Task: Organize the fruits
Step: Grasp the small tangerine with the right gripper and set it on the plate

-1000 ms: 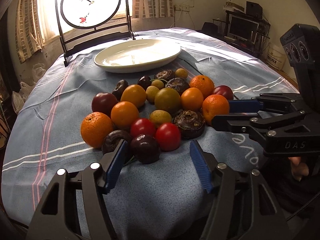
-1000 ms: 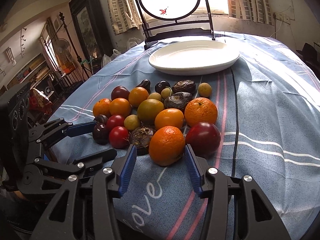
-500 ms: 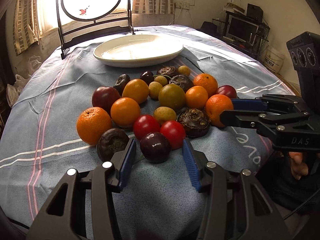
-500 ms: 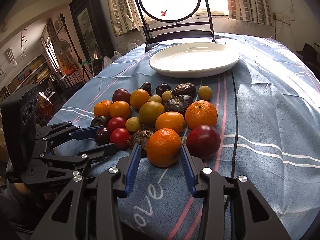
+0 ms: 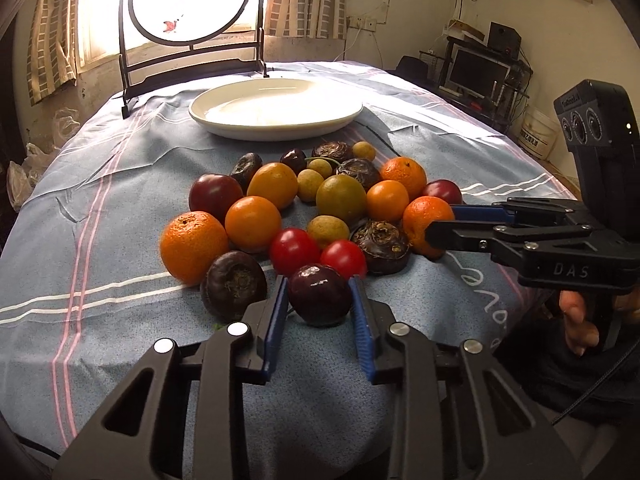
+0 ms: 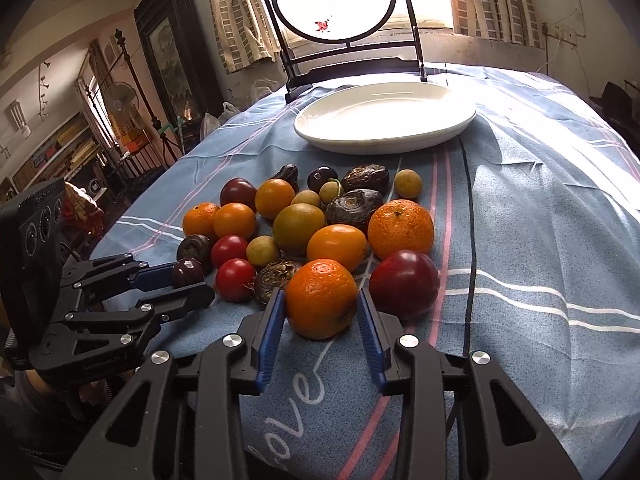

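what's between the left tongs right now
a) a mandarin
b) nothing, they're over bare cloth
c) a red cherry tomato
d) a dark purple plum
d: in the left wrist view the left tongs bracket the dark purple plum, their blue pads at its two sides, while the red cherry tomatoes sit just beyond it on the blue tablecloth.

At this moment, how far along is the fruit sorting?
Nothing is sorted yet: the white plate holds no fruit. In hand: the left tool has closed around a dark plum, the right tool around an orange, both on the cloth. The whole pile remains.
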Motion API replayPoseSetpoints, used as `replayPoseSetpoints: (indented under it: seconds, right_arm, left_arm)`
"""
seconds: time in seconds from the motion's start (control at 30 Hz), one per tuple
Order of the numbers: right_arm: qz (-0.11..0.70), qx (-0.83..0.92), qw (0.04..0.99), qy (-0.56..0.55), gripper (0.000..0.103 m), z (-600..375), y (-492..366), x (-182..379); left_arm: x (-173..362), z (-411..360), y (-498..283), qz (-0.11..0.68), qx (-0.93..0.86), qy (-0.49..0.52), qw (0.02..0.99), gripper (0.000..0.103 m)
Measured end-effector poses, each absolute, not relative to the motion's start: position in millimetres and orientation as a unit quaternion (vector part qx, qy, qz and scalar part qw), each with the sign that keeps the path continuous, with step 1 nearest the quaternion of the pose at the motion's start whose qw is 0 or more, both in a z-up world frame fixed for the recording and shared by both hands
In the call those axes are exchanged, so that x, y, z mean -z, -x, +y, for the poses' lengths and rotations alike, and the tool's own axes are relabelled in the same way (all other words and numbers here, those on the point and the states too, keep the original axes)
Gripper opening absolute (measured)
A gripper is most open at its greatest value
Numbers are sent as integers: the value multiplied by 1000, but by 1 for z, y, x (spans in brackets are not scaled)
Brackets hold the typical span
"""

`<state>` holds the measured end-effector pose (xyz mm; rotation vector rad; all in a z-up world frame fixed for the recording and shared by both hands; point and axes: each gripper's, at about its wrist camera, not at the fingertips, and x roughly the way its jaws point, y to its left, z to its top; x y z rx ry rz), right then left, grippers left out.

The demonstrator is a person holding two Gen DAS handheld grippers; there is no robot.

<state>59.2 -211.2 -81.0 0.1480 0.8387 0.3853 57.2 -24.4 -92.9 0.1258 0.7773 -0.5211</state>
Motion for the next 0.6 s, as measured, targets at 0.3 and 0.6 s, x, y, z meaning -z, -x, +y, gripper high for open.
replayPoseSetpoints:
  seconds: [0.3, 0.6]
  right_arm:
    - [373, -201, 900, -98, 37, -224, -45, 67]
    - [330, -182, 920, -106, 37, -255, -79, 10]
  left_arm:
    - [85, -15, -47, 363, 245, -50, 898, 29]
    - [32, -25, -78, 329, 257, -42, 908, 29]
